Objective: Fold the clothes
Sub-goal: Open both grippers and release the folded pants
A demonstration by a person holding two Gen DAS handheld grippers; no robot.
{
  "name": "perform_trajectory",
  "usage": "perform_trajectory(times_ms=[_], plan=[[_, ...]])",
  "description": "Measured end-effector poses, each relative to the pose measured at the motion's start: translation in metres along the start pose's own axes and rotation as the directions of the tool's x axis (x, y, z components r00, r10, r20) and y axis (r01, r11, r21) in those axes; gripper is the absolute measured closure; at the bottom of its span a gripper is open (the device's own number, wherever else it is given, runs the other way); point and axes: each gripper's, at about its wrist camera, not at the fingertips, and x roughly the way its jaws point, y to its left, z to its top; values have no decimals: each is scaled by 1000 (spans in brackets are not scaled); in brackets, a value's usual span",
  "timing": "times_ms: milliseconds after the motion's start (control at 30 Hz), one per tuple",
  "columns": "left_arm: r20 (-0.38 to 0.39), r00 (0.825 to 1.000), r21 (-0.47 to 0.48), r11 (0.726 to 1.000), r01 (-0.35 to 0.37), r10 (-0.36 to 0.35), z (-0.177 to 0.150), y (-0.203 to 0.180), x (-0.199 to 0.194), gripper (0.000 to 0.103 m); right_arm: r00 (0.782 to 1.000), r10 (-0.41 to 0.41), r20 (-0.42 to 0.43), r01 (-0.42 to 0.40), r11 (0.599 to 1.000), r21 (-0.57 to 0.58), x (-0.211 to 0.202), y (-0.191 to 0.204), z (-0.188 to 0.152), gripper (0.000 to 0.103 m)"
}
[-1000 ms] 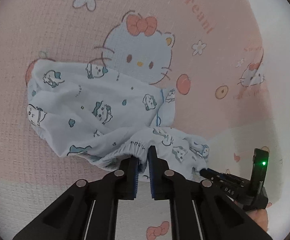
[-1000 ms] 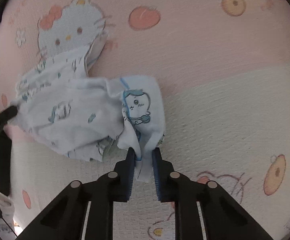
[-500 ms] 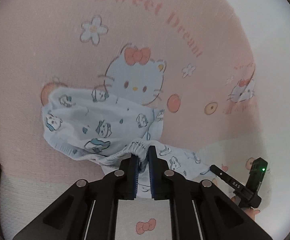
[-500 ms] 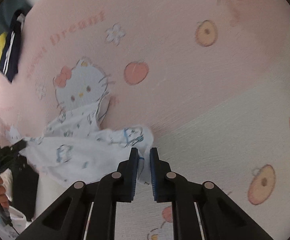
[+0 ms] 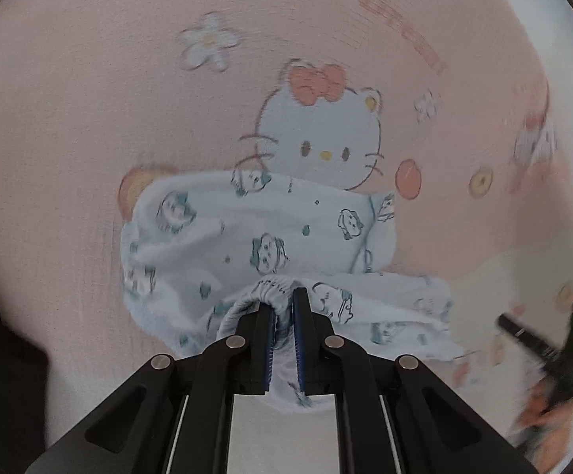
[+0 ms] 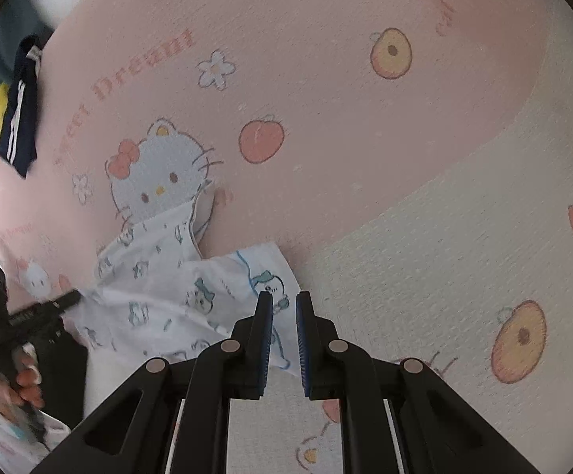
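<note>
Two views show one small white garment [image 5: 270, 237] printed with blue cartoon animals, lying crumpled on a pink and cream blanket [image 5: 69, 118] patterned with cat faces, flowers and fruit. In the left wrist view, the left gripper [image 5: 283, 300] has its jaws drawn close together, pinching the gathered elastic edge of the garment, which bunches up between the blue pads; the rest of the cloth spreads ahead of the jaws, partly covering the chin of a large cat face [image 5: 322, 138] on the blanket. At the lower right edge of this view the right gripper [image 5: 523, 331] appears blurred, with a green light on its body, near the garment's right corner. In the right wrist view, the right gripper [image 6: 284, 308] has its jaws standing apart, and the garment [image 6: 191, 292] lies just left of and beneath the left finger, with its corner showing in the gap; whether a pad touches the cloth cannot be told. At the left edge, a hand [image 6: 21, 383] holds the left gripper [image 6: 69, 300], whose tip meets the garment's far side. A dark blue striped garment [image 6: 19, 118] lies at the blanket's far left edge.
</note>
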Motion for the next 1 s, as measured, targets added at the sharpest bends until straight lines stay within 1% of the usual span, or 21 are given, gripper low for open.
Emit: perform_trajectory(times_ms=[67, 133, 167, 200, 233, 267, 300, 333, 367, 400, 433, 467, 500, 533, 567, 600, 667, 733, 800, 900, 1000], plan=[[-8, 999, 20, 999, -32, 32, 1, 0, 10, 96, 1000, 4, -25, -4, 1000, 10, 6, -3, 1, 93], [-15, 998, 41, 997, -64, 65, 1, -1, 19, 96, 996, 2, -84, -1, 1000, 15, 18, -4, -1, 92], [-29, 999, 9, 999, -33, 33, 5, 5, 23, 96, 995, -1, -104, 2, 1000, 12, 22, -4, -2, 92], [-39, 999, -28, 1000, 5, -6, 8, 10, 25, 96, 993, -16, -121, 15, 1000, -11, 25, -2, -3, 87], [-46, 997, -83, 995, 52, -56, 9, 19, 25, 96, 990, -34, -137, 29, 999, -35, 28, 0, -5, 67], [-51, 993, -139, 985, 98, -106, 11, 27, 24, 95, 988, -45, -147, 38, 998, -49, 32, 1, -6, 55], [-41, 988, -168, 975, 143, -152, 12, 33, 19, 95, 986, -55, -157, 46, 997, -63, 36, 2, -7, 44], [-30, 980, -196, 962, 188, -197, 12, 38, 14, 94, 984, -45, -173, 36, 998, -57, 40, 1, -8, 44], [-21, 974, -217, 951, 218, -228, 12, 43, 8, 86, 981, -34, -190, 25, 998, -49, 44, 0, -9, 44], [-21, 973, -232, 948, 217, -228, 11, 46, 4, 68, 979, -32, -201, 24, 999, -44, 47, -1, -9, 44], [-19, 975, -251, 945, 210, -222, 9, 50, -1, 54, 978, -42, -204, 34, 998, -46, 48, -1, -9, 44], [-9, 977, -262, 944, 202, -211, 6, 53, -7, 27, 978, -76, -194, 63, 995, -72, 49, 2, -9, 44], [9, 980, -254, 947, 195, -199, 3, 54, -11, 22, 980, -90, -175, 74, 992, -98, 46, 6, -9, 44], [28, 982, -246, 951, 189, -188, -1, 54, -15, 22, 983, -103, -154, 84, 989, -123, 44, 10, -9, 44], [23, 988, -226, 962, 156, -155, -3, 51, -16, 23, 984, -114, -134, 94, 985, -147, 41, 14, -9, 43], [12, 990, -215, 967, 138, -138, -6, 51, -16, 23, 986, -126, -113, 105, 980, -172, 39, 18, -9, 41], [-9, 994, -192, 976, 103, -106, -13, 51, -15, 23, 991, -94, -93, 78, 984, -163, 33, 23, -10, 38], [-6, 991, -197, 972, 127, -131, -20, 54, -12, 23, 995, -60, -79, 48, 990, -136, 30, 25, -11, 37], [-2, 988, -211, 966, 151, -155, -33, 58, -11, 23, 997, -45, -68, 34, 987, -158, 27, 32, -13, 37], [-24, 988, -217, 966, 143, -152, -48, 58, -3, 23, 995, -81, -53, 66, 970, -234, 27, 47, -21, 37], [-46, 987, -205, 969, 139, -151, -59, 55, 3, 23, 993, -80, -83, 55, 963, -263, 32, 56, -29, 37]])
